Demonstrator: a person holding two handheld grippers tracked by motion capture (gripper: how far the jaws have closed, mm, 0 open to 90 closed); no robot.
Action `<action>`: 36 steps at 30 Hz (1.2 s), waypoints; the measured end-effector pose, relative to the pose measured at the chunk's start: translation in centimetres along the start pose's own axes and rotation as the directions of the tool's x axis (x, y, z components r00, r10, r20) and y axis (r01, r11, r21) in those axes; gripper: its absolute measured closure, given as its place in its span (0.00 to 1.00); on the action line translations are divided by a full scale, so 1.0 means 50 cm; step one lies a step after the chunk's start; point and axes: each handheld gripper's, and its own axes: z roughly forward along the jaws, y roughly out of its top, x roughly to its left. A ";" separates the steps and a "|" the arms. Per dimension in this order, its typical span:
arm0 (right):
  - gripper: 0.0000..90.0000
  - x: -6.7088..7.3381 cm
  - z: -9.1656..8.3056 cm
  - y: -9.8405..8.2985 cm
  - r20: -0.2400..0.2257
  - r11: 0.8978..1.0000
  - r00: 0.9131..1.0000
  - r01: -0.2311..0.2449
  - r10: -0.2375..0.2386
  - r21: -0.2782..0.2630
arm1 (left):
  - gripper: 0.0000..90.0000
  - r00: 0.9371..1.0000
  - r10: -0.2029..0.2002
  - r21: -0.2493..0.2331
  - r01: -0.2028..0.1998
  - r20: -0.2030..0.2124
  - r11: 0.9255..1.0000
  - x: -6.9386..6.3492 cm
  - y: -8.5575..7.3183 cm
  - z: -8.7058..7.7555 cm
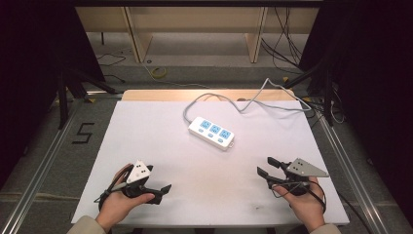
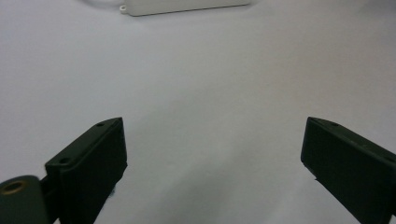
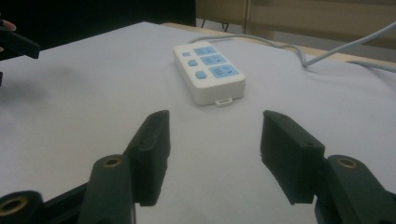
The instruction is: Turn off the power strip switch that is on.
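A white power strip with three blue sockets lies on the white table, a little beyond its middle. Its grey cable runs off over the far edge. My left gripper rests near the front left, held in a hand, open and holding nothing. My right gripper rests at the front right, also open and holding nothing. In the left gripper view the jaws stand wide apart over bare table, with the power strip's edge at the top. The right gripper points toward the power strip.
The table's wooden far edge shows beyond the white sheet. Aluminium rails run along both sides. Wooden shelving legs and loose cables stand on the floor behind. A jaw of the left gripper shows in the right gripper view.
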 end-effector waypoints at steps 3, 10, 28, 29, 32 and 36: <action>0.60 -0.001 -0.001 -0.001 0.005 1.000 1.000 0.003 -0.003 0.015 | 0.09 1.000 -0.003 0.007 0.003 -0.014 1.000 0.008 -0.002 0.003; 0.91 0.011 -0.001 0.003 0.008 0.995 0.998 0.058 -0.059 0.084 | 0.10 0.999 -0.005 0.011 0.006 -0.043 1.000 0.009 -0.003 0.002; 1.00 0.016 0.012 0.043 0.051 0.990 0.994 0.089 -0.095 0.110 | 0.12 0.998 -0.003 0.014 0.004 -0.062 1.000 0.010 -0.003 0.009; 1.00 0.017 0.014 0.046 0.054 0.990 0.994 0.090 -0.096 0.112 | 0.12 0.998 -0.003 0.014 0.004 -0.062 1.000 0.010 -0.003 0.009; 1.00 0.020 0.019 0.054 0.055 0.989 0.993 0.095 -0.101 0.112 | 0.12 0.998 0.001 0.021 0.000 -0.062 1.000 0.009 -0.003 0.010; 1.00 0.026 0.032 0.067 0.056 0.987 0.992 0.107 -0.115 0.123 | 0.12 0.998 -0.001 0.022 0.002 -0.063 1.000 0.009 -0.003 0.011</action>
